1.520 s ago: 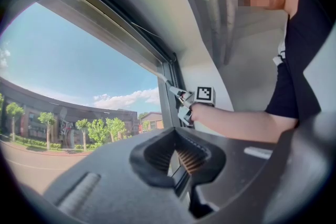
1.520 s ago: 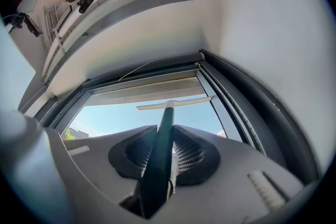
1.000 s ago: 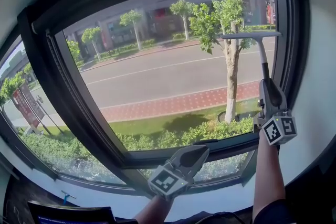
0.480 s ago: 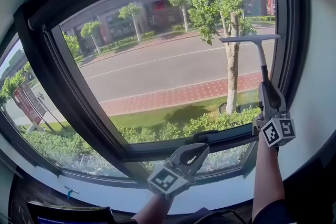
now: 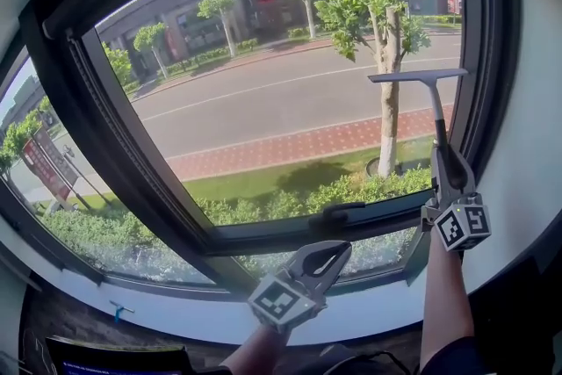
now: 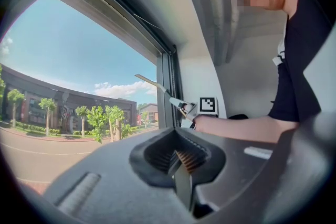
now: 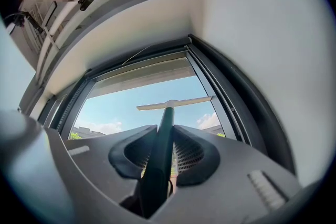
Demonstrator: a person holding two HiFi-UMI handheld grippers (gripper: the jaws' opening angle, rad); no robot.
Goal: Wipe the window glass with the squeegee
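I'm holding the squeegee point(image 5: 435, 105) in the right claw point(image 5: 445, 155) — jaws clamped on the dark handle, blade up high and level over the right part of the glass point(image 5: 281, 127), its right end just beside the frame point(image 5: 474, 83). I'm not managing to tell whether the rubber is actually pressing on the pane. The left claw point(image 5: 325, 257) is hanging low near the sill point(image 5: 176, 320), jaws together on nothing.

Risks I'm seeing: the claw is gripping only the bottom of a long handle, so any push on the blade could be twisting it in the jaws — one end lifting, leaving streaks. The blade end is sitting so close to the frame that a small drift right could be snagging it. Lower down, the latch point(image 5: 342, 212) is sticking out from the bottom rail, so a long downward pull could be knocking into it.
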